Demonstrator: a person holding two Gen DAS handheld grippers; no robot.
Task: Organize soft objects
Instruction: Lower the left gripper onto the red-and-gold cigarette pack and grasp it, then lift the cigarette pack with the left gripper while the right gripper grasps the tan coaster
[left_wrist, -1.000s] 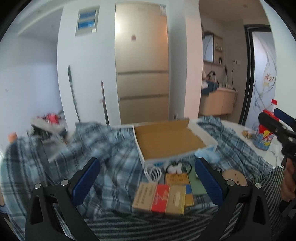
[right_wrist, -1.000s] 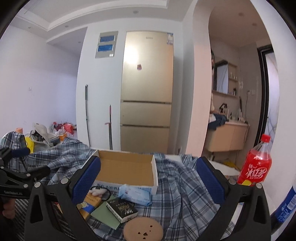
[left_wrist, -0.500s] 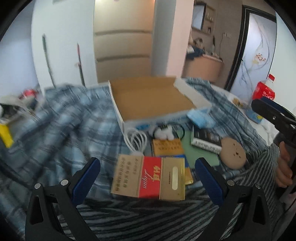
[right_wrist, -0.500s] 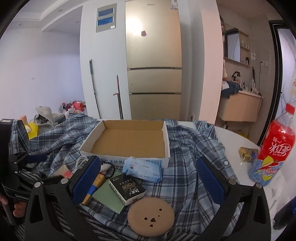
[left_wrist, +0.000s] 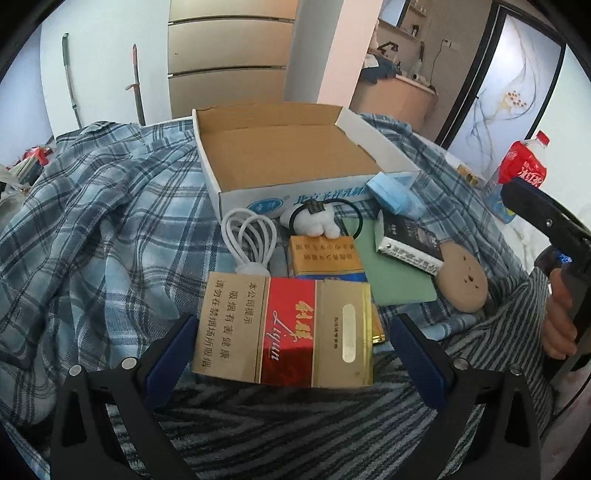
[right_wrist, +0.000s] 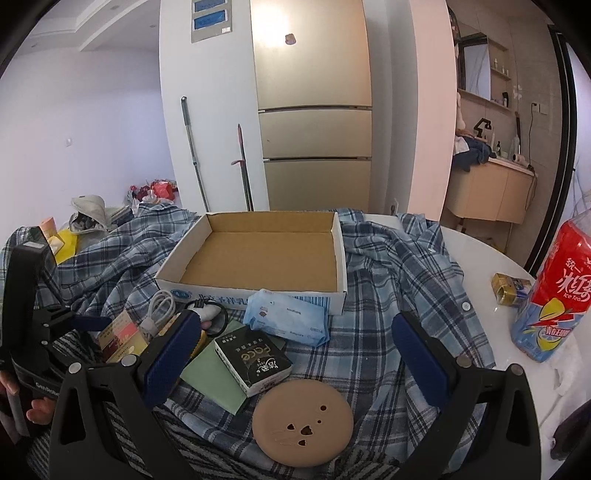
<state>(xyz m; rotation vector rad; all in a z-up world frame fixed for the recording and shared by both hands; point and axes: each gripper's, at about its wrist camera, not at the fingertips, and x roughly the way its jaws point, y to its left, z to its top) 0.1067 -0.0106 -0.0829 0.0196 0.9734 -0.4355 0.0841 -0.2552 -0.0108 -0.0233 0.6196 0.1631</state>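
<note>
Carton (left_wrist: 284, 332) lies between left gripper's (left_wrist: 295, 354) spread jaws.

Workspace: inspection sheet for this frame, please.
Surface: white table, mostly under a plaid shirt and a striped cloth.
Job's things: empty box; tissue pack against its front wall.
Clutter: red-gold carton, black box, green sheet, round disc, bottle.
Grippers: left tongs open around the carton, right tongs open, both holding nothing.
Cables: white coil.
Surroundings: fridge, mop.
</note>
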